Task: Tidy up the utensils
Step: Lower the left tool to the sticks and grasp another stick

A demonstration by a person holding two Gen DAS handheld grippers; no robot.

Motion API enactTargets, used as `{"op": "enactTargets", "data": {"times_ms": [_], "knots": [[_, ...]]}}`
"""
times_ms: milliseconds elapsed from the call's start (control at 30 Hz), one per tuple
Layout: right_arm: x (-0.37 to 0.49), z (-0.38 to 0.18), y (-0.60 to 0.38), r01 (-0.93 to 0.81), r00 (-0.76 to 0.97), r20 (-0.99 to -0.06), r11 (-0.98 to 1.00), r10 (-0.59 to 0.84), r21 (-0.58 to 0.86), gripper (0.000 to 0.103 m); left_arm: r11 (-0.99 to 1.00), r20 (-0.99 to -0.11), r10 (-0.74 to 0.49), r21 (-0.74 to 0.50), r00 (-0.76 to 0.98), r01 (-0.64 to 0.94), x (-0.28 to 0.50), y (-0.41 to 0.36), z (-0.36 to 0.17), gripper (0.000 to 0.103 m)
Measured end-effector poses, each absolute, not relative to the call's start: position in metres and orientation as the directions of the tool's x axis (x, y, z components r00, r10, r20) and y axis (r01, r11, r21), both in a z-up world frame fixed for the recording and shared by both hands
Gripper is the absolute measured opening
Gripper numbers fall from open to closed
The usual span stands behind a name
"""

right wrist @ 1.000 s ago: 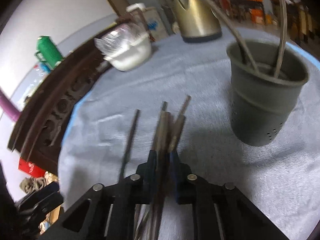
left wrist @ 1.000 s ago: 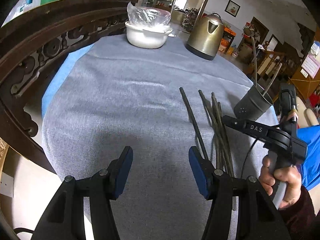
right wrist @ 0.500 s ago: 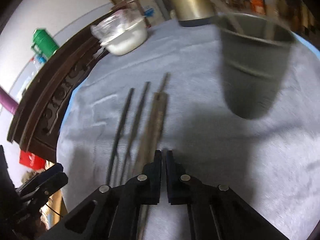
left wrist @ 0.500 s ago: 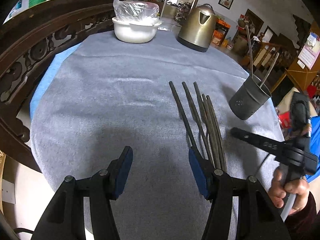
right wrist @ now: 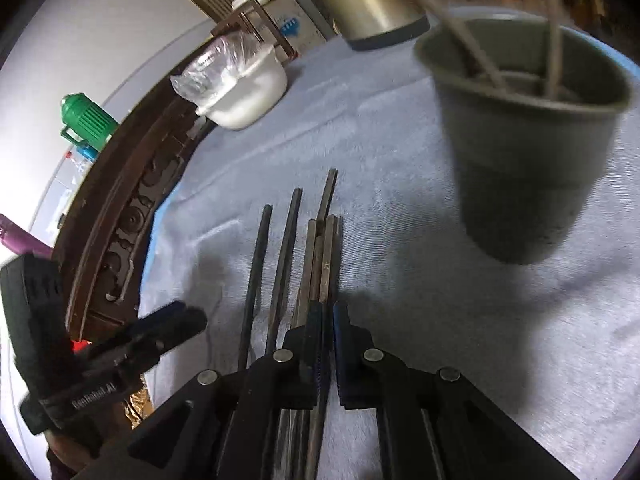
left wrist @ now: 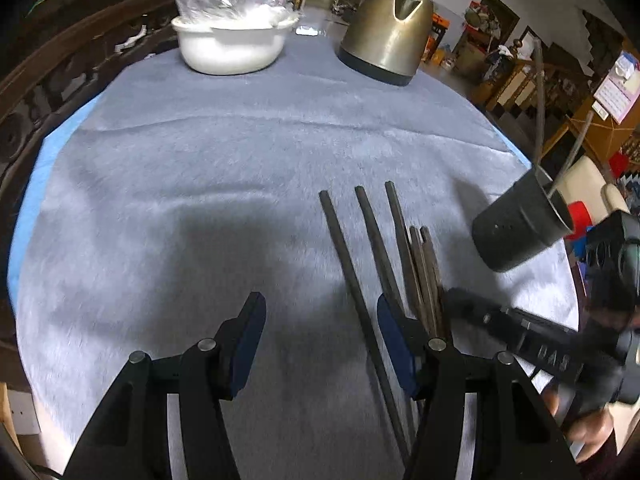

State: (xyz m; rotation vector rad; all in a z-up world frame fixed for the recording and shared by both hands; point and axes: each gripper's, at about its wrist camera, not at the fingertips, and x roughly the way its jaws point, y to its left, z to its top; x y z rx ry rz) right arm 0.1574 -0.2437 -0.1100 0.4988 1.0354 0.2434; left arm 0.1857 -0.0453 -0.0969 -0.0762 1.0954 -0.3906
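Note:
Several dark chopsticks [left wrist: 372,248] lie side by side on the grey cloth; they also show in the right wrist view [right wrist: 316,248]. A dark utensil cup [right wrist: 524,136] with two sticks in it stands to their right, and it shows in the left wrist view [left wrist: 520,224] too. My left gripper [left wrist: 320,336] is open and empty, just left of the chopsticks' near ends. My right gripper [right wrist: 327,320] sits low over the chopsticks with its jaws nearly closed around one brown chopstick [right wrist: 326,256].
A brass-coloured kettle [left wrist: 388,28] and a white bowl covered in plastic [left wrist: 232,36] stand at the far side of the cloth. A carved dark wooden rail [right wrist: 120,216] runs along the left. A green jug [right wrist: 86,120] stands behind it.
My right gripper rose, shut and empty, then came back down onto the chopsticks. My left gripper moved forward toward the kettle and bowl, staying open. The chopsticks lie more spread out.

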Motion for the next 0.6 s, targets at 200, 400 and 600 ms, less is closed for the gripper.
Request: {"op": "enactTargets", "data": {"times_ms": [200,400,600], "knots": [[0.161,-0.111,-0.238,0.010,0.504,-0.783,0.904,0.365,0.428,0.006,0.923,-0.866,-0.361,-0.279,0.346,0.265,0.215,-0.061,-0.114,0.054],[0.153,-0.103,-0.260,0.060,0.520,-0.806,0.929,0.284,0.366,0.006,0.925,-0.869,-0.329,-0.218,0.368,0.312,0.220,-0.069,-0.118,0.028],[0.164,-0.102,-0.260,0.092,0.485,-0.835,0.935,0.260,0.344,0.007,0.904,-0.885,-0.343,-0.220,0.314,0.366,0.215,-0.060,-0.116,0.021]]}}
